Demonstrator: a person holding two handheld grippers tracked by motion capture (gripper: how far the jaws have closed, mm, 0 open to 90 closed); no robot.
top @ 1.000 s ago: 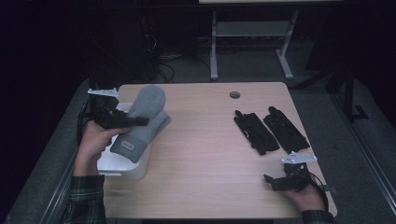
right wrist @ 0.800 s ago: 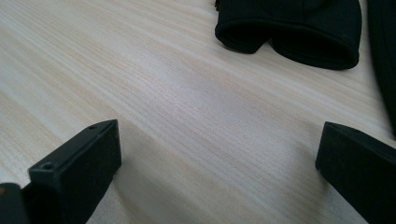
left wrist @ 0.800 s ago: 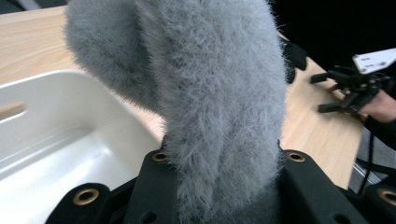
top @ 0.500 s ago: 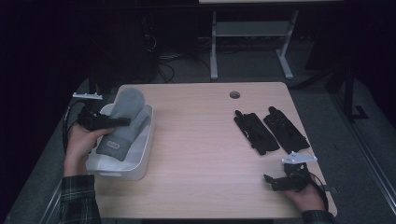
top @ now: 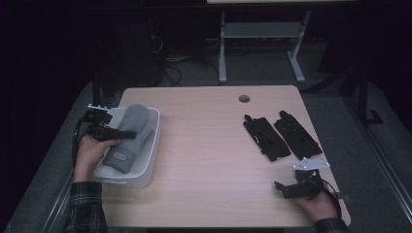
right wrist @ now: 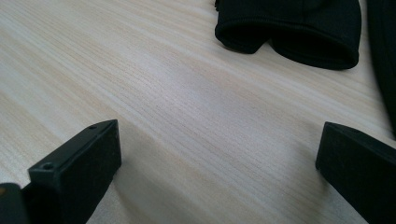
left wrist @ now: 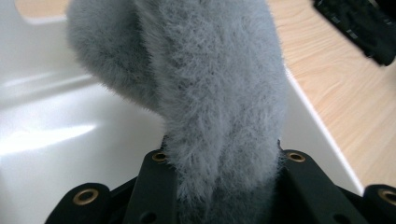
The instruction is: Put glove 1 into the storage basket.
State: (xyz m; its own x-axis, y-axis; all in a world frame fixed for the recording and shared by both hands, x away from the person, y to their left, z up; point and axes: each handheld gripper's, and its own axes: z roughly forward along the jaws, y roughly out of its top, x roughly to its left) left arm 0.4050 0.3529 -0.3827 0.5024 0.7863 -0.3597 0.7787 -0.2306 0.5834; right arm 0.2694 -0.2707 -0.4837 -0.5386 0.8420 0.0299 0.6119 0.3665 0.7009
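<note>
A fuzzy grey mitten [top: 128, 138] lies in a white bin [top: 150, 153] at the table's left edge. My left gripper [top: 127, 134] is shut on the mitten, and in the left gripper view the grey mitten [left wrist: 205, 88] is pinched between the two black jaws over the white bin [left wrist: 51, 140]. Two black gloves [top: 282, 135] lie flat at the right of the table. My right gripper [top: 281, 189] rests near the front right edge, open, with bare wood between its jaws; the cuff of a black glove [right wrist: 299, 32] lies ahead of it.
A round cable hole [top: 244, 98] sits at the table's far edge. The wooden table [top: 209, 145] is bare between the bin and the gloves. Desk legs and cables stand on the dark floor beyond.
The left hand has drawn the bin and the mitten leftward, toward the table's left edge. The mitten now lies lower in the bin. The right gripper has not moved.
</note>
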